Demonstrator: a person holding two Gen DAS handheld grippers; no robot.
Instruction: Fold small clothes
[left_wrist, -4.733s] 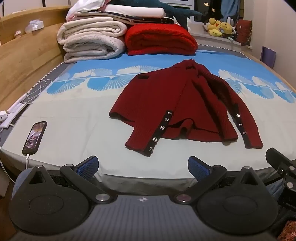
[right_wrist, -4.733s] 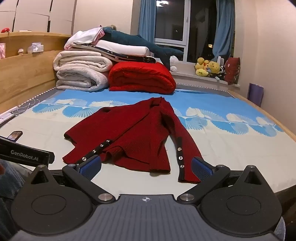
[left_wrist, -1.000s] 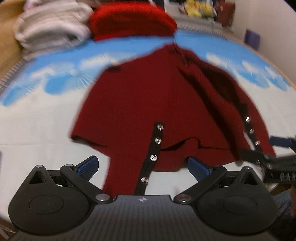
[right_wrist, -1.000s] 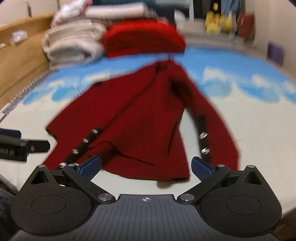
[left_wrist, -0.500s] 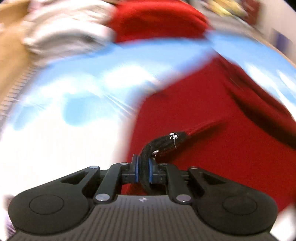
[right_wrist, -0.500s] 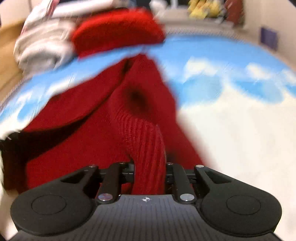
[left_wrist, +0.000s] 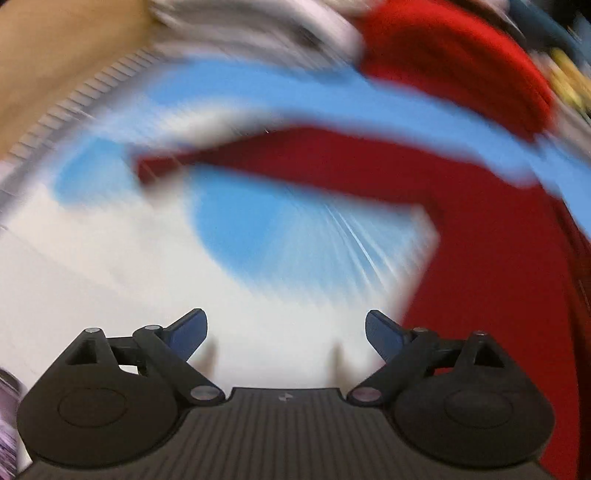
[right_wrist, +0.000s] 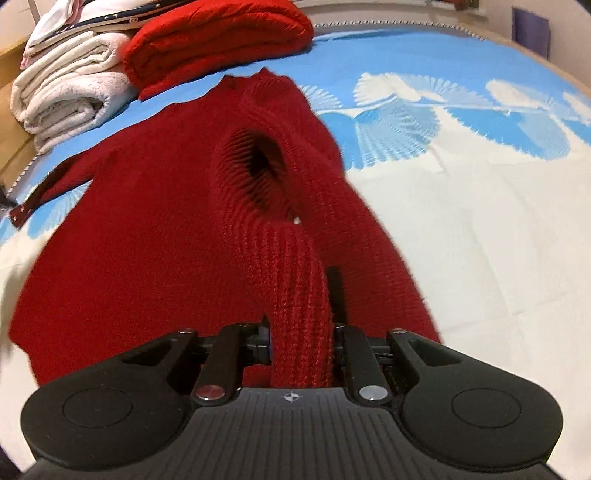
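A dark red knit cardigan (right_wrist: 155, 221) lies spread on the bed, with one sleeve stretched out to the left (left_wrist: 258, 158). My right gripper (right_wrist: 301, 332) is shut on a bunched fold of the cardigan's right front and holds it raised off the bed. My left gripper (left_wrist: 286, 332) is open and empty, low over the bare sheet to the left of the cardigan (left_wrist: 498, 295). The left wrist view is heavily blurred by motion.
The bed sheet (right_wrist: 480, 221) is white with blue fan prints. A folded bright red blanket (right_wrist: 221, 40) and rolled white blankets (right_wrist: 66, 99) are stacked at the head of the bed. A wooden bed frame (left_wrist: 55, 66) runs along the left.
My left gripper has let go of the buttoned edge it held half a second ago, opened, and swung left. The left sleeve now lies spread out. My right gripper still holds its fold.
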